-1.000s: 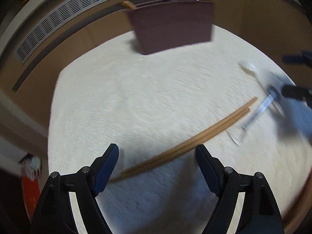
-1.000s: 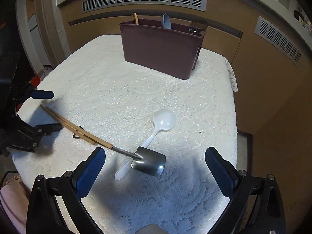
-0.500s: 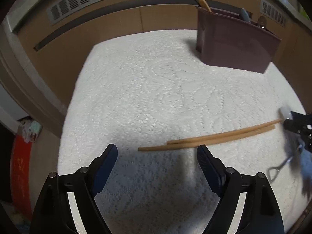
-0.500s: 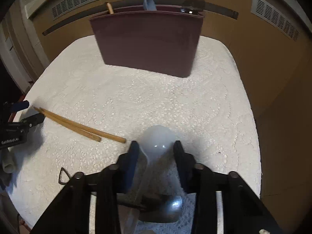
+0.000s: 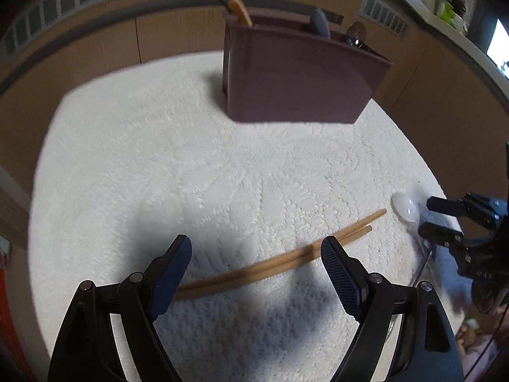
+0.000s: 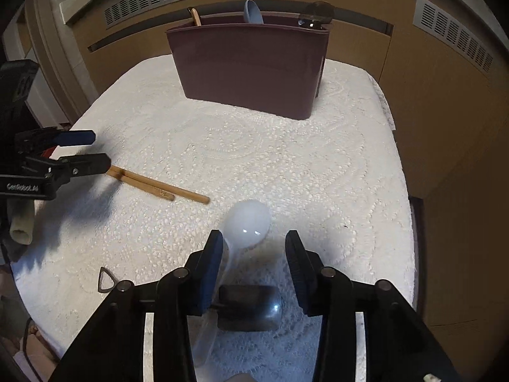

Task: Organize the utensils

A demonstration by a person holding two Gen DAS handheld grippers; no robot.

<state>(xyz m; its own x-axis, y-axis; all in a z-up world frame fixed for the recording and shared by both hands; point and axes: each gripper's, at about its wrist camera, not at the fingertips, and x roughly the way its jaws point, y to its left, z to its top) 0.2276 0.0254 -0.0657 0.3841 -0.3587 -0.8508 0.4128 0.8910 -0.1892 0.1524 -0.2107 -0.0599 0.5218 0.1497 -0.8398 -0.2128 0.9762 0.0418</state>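
Observation:
A pair of wooden chopsticks (image 5: 280,261) lies on the white lace tablecloth (image 5: 222,165), passing between the fingers of my open left gripper (image 5: 256,256), which hovers over them. They also show in the right wrist view (image 6: 159,187). A white plastic spoon (image 6: 246,226) lies between the half-closed fingers of my right gripper (image 6: 254,248); its handle touches the left finger. A small metal shovel-shaped scoop (image 6: 251,305) lies under that gripper. A maroon utensil holder (image 6: 251,63) stands at the back with utensils in it.
The holder holds a wooden handle (image 6: 194,16), a blue spoon (image 6: 253,11) and a dark metal utensil (image 6: 315,12). The scoop's triangular handle loop (image 6: 105,281) lies at the front left. Wooden walls with vents surround the small table.
My left gripper has moved forward over the chopsticks, which now lie between its fingers. My right gripper has its fingers somewhat wider around the white spoon.

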